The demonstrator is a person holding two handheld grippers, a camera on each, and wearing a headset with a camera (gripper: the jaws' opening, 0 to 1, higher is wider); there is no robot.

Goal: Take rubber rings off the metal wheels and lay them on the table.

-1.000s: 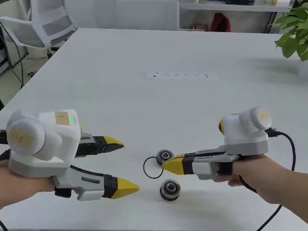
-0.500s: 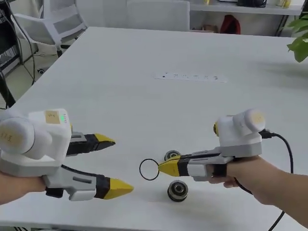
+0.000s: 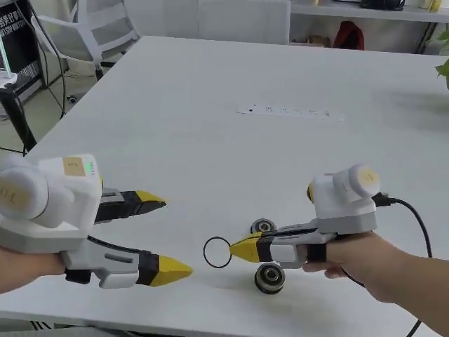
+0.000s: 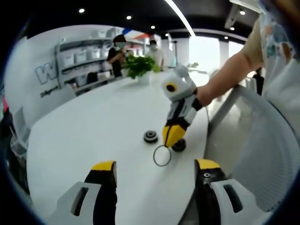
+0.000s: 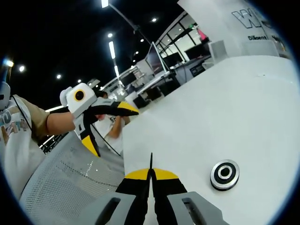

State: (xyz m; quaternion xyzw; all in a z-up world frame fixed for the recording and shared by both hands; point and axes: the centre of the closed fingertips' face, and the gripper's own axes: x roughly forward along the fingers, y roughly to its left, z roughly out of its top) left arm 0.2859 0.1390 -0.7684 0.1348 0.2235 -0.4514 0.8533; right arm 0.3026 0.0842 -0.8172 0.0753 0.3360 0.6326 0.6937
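Observation:
My right gripper (image 3: pixel 236 248) is shut on a thin black rubber ring (image 3: pixel 217 252), which hangs from its yellow tips just above the white table (image 3: pixel 210 140). Two metal wheels lie by it: a small one (image 3: pixel 263 226) just behind the jaws and a dark-rimmed one (image 3: pixel 269 277) in front of them. My left gripper (image 3: pixel 165 234) is open to the left of the ring, with nothing between its jaws. From the left gripper view, the ring (image 4: pixel 162 155) dangles off the right gripper (image 4: pixel 173 136) beside both wheels (image 4: pixel 150 136). In the right gripper view the ring (image 5: pixel 151 161) shows edge-on, with a wheel (image 5: pixel 225 173) to the right.
A flush power strip (image 3: pixel 289 111) sits in the table's middle. Office chairs (image 3: pixel 91 28) stand beyond the far left corner, and a plant leaf (image 3: pixel 444 70) shows at the right edge. The near table edge lies close under both grippers.
The right gripper has carried the ring leftward, away from the small wheel. The left gripper stays open. The head camera has shifted.

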